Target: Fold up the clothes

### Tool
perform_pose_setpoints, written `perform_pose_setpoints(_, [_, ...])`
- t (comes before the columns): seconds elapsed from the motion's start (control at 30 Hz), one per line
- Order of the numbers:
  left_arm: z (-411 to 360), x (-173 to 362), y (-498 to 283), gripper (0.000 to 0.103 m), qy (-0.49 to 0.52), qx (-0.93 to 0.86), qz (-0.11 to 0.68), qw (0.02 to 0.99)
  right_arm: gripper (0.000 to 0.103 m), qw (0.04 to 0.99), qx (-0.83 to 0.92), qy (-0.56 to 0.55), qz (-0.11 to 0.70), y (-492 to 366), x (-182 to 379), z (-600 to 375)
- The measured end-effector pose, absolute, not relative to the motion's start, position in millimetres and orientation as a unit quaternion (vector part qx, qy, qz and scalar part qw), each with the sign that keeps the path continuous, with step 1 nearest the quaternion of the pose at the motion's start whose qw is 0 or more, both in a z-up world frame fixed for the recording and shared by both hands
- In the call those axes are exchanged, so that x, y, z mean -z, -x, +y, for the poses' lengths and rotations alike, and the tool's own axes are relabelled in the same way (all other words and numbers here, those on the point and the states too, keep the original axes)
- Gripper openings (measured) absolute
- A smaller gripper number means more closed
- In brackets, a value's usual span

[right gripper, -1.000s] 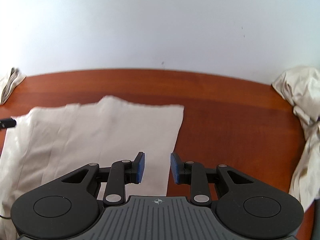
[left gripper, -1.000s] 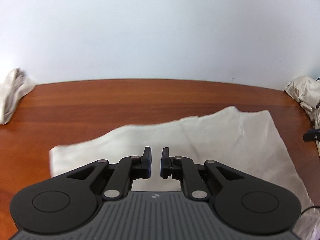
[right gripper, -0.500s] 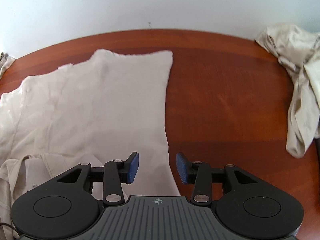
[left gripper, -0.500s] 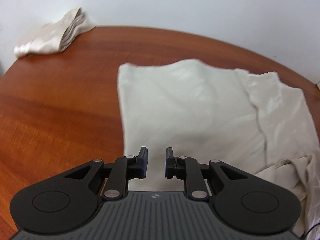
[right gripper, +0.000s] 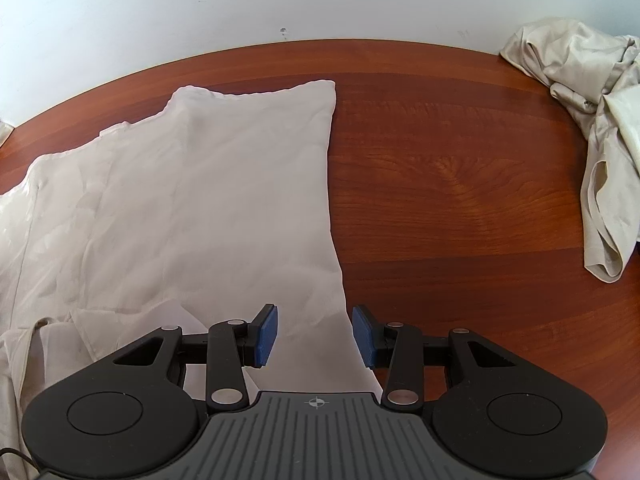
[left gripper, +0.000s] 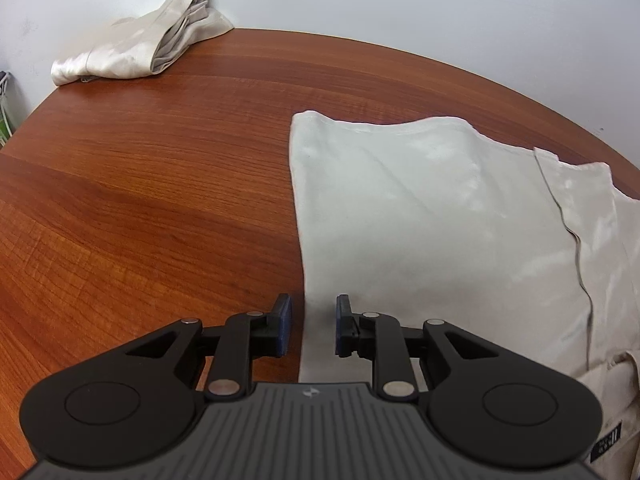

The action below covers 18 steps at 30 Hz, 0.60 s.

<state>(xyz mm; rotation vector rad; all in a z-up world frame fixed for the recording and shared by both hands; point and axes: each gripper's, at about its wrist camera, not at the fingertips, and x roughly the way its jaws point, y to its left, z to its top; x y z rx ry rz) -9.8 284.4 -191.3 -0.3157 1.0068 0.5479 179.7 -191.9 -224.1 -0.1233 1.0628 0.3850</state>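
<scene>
A cream garment (left gripper: pixel 432 216) lies spread flat on the brown wooden table (left gripper: pixel 140 200); it also shows in the right wrist view (right gripper: pixel 200 208). My left gripper (left gripper: pixel 313 330) is open and empty, its jaws straddling the garment's left edge near the front. My right gripper (right gripper: pixel 315 336) is open and empty, its jaws straddling the garment's right edge near the front. The garment's near part is bunched, with a black label (left gripper: pixel 606 446) showing at the lower right of the left wrist view.
A folded cream cloth (left gripper: pixel 140 46) lies at the table's far left by the white wall. A crumpled cream pile (right gripper: pixel 592 120) lies at the far right. Bare wood (right gripper: pixel 460 200) lies between the garment and that pile.
Both grippers have drawn back and tilted downward toward the garment's side edges. Both jaws have opened wider. The left view has swung so the garment sits to its right.
</scene>
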Motion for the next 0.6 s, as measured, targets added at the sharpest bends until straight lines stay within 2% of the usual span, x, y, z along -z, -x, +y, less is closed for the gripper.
perform_pose_setpoints(0.13, [290, 193, 7, 0.025, 0.151, -0.259, 0.47, 0.83, 0.044, 0.842, -0.178, 0.054, 0.506, -183, 226, -192])
perform_pose_setpoints(0.2, [291, 194, 6, 0.017, 0.151, -0.257, 0.467, 0.832, 0.044, 0.842, -0.175, 0.051, 0.508, -185, 227, -192])
perform_pose_setpoints(0.23, [291, 194, 6, 0.007, 0.151, -0.256, 0.466, 0.833, 0.044, 0.842, -0.175, 0.05, 0.509, -186, 227, -192])
perform_pose_setpoints(0.27, [290, 194, 4, 0.003, 0.148, -0.254, 0.466, 0.835, 0.044, 0.842, -0.175, 0.05, 0.508, -187, 227, -192])
perform_pose_setpoints(0.6, [283, 197, -9, 0.002, 0.093, -0.272, 0.463, 0.838, 0.044, 0.845, -0.168, 0.049, 0.505, -198, 231, -189])
